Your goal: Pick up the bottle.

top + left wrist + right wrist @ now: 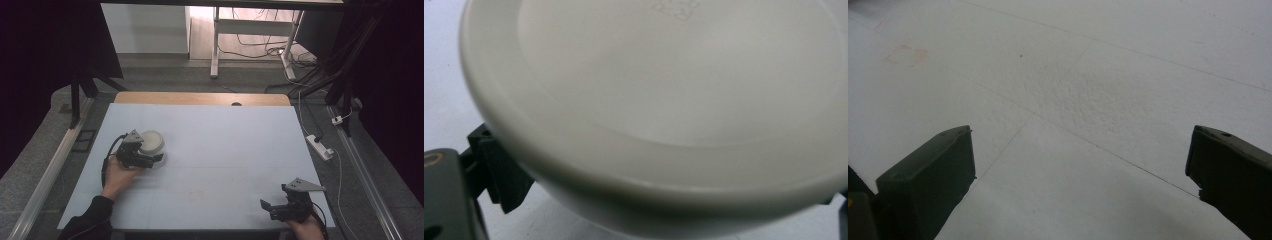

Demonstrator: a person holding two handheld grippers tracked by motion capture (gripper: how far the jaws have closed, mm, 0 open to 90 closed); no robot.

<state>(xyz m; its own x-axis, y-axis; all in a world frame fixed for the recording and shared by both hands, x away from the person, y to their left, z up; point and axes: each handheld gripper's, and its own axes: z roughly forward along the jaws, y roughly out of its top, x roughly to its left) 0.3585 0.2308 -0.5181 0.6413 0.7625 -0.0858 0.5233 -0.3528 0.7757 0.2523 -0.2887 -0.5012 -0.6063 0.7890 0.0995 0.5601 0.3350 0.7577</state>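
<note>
High view: one white table [210, 145] fills the middle of the frame, with two hand-held grippers and one round cream-white container [151, 142] on it. The container stands at the left of centre of the frame, on the table surface. The left gripper [159, 158], held by the person's left hand [119, 176], lies at the container's lower edge; its jaws point toward the right of the frame and sit at the container's base. The right gripper [266, 206] is at the lower right of the frame, well apart from the container, near the table's near edge.

Left gripper view: the container [664, 100] occupies most of the frame, its single smooth lid uppermost and a faint embossed mark at the top edge. One black jaw appears at the lower left, under the lid's rim and close against the body; the second jaw shows only as a sliver at the lower right corner. Whether the jaws clamp the container cannot be told.

Right gripper view: two black jaws stand wide apart at the lower left and lower right corners, released, with bare table [1088, 100] between them.
</note>
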